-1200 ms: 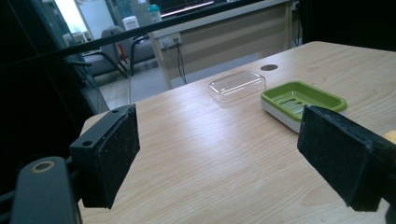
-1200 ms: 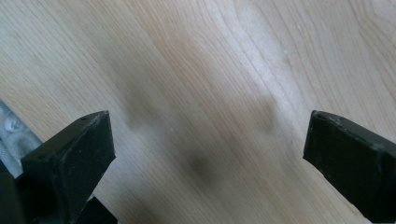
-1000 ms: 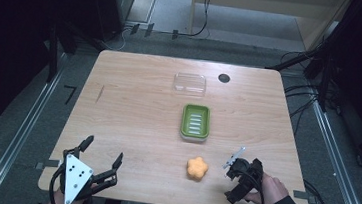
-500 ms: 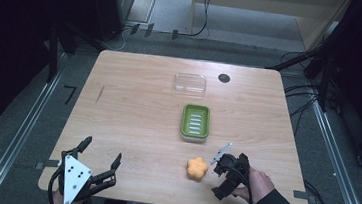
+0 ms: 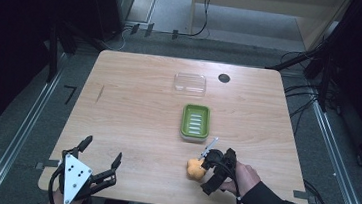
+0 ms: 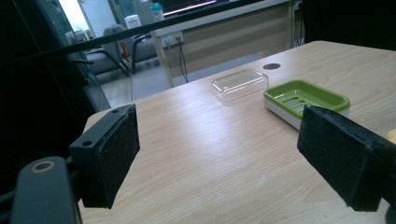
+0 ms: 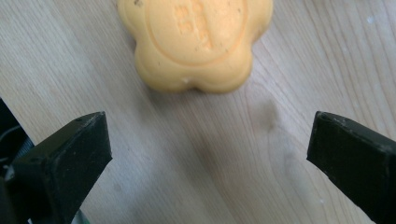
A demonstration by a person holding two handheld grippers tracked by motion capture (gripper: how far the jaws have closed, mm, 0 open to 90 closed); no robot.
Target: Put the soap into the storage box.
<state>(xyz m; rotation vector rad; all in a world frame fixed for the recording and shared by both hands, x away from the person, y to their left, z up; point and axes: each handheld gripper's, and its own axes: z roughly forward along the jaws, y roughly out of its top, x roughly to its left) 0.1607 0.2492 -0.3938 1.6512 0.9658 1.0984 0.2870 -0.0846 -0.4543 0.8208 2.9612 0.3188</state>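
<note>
The right hand-held gripper [image 5: 207, 161], jaws apart, lines up on the orange soap [image 7: 196, 42]; next, it likely needs to straddle and clamp.

My tabletop [image 5: 133, 107] is evenly lit amid dark surroundings; the soap [image 7: 196, 42] looks soft, slightly blurred up close.
</note>
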